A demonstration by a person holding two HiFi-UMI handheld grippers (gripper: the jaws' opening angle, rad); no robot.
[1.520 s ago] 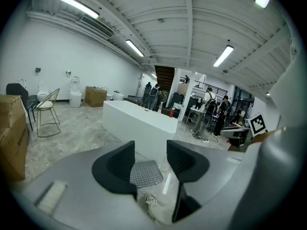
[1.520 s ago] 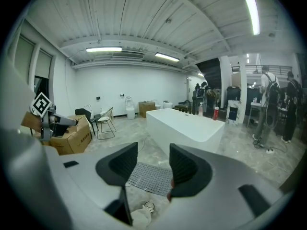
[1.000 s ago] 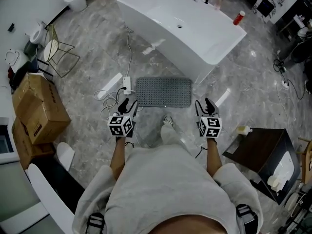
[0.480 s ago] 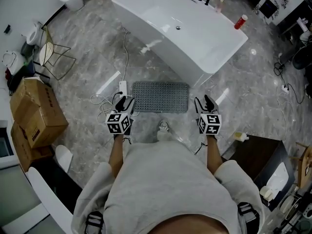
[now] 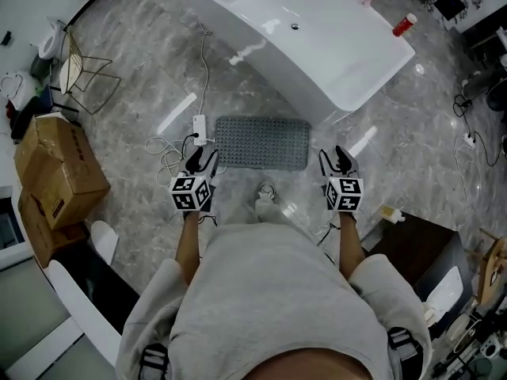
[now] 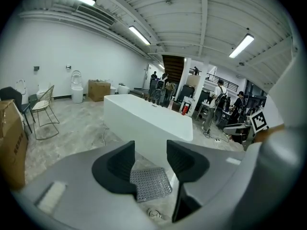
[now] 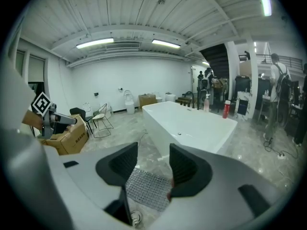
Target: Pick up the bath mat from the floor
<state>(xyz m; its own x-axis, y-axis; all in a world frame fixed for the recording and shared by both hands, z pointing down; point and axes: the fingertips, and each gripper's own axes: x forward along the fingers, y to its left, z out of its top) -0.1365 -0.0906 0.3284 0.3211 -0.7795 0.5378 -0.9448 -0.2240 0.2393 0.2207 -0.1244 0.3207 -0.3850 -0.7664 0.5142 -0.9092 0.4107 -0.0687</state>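
The grey studded rectangular bath mat is laid flat on the floor, with its long axis from 9 to 3 o'clock. It is found at 1 o'clock from the nearer left gripper and 11 o'clock from the right gripper. Both jaws are held apart, empty.

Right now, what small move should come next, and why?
Probably reach both forward and down to the near edge of the bath mat: it lies flat on the floor, just ahead of the left gripper and right gripper, both open and empty.
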